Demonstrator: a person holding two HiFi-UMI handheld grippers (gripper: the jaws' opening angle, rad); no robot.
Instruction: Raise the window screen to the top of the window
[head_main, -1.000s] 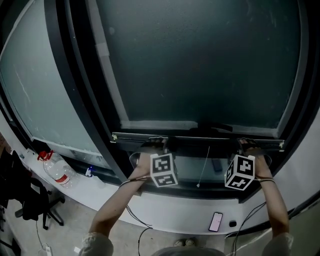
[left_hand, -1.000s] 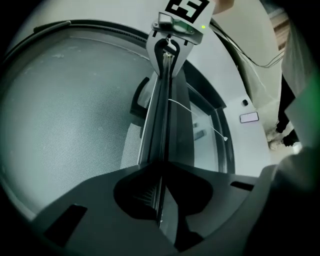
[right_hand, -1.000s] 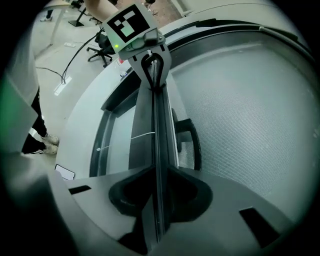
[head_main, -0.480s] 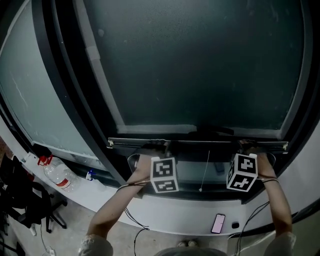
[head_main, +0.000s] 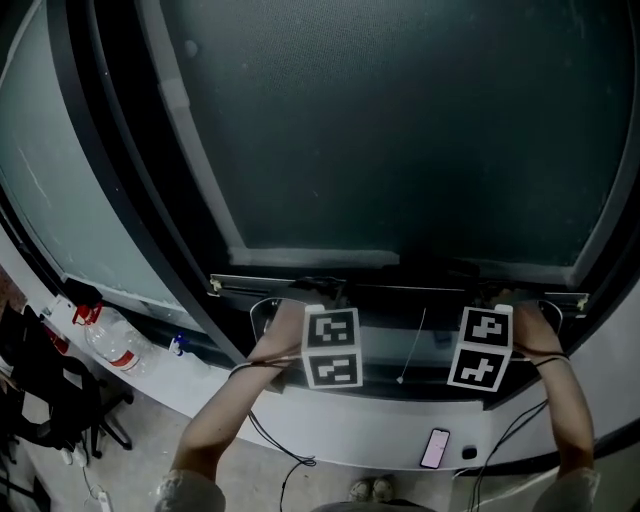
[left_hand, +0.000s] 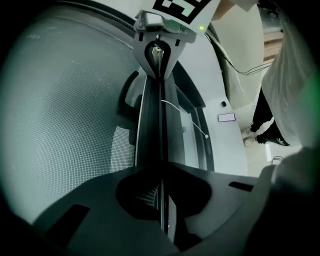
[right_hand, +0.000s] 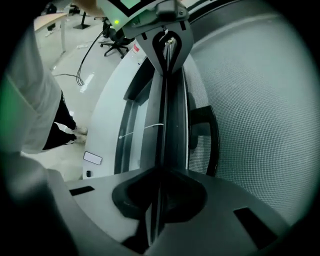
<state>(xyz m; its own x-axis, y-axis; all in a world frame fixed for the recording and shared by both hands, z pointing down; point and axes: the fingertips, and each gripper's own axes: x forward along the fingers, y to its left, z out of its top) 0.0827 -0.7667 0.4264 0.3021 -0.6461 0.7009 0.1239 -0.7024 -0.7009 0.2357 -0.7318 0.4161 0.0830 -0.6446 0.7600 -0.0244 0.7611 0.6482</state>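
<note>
Black screen rail (head_main: 400, 288) between closing claws (left_hand: 162, 200) (right_hand: 155, 200)

The window screen (head_main: 400, 130) is a dark, fine grid mesh, stretched flat across most of the opening inside the black window frame (head_main: 120, 190). Its bottom rail (head_main: 400, 284), a slim dark bar with pale end caps, lies level and low in the window, with a narrow uncovered strip below it. A thin white pull cord (head_main: 412, 345) with a small bead at its end hangs from the rail's middle. A dark loop handle (right_hand: 212, 135) sits on the rail's mesh side.
</note>
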